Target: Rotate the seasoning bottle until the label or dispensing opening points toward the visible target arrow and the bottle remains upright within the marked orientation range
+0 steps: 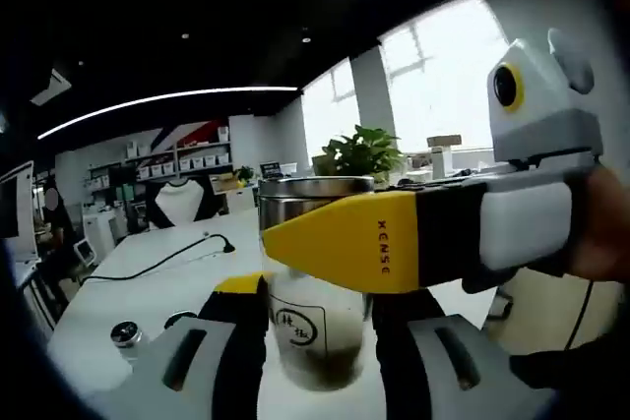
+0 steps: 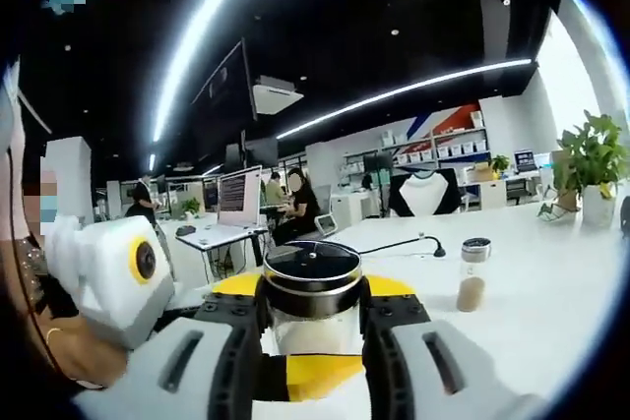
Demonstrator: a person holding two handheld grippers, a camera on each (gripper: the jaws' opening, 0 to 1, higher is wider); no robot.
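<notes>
Both jaws around seasoning bottle [image 1: 313, 327]

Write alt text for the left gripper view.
A clear glass seasoning bottle with a metal lid stands upright on a white table between the left gripper's jaws, while the right gripper's yellow jaw crosses in front of it. A potted plant sits behind, by bright windows.

The other tongs [image 1: 325, 243] hide the bottle's [image 1: 313, 336] middle; label illegible.
</notes>
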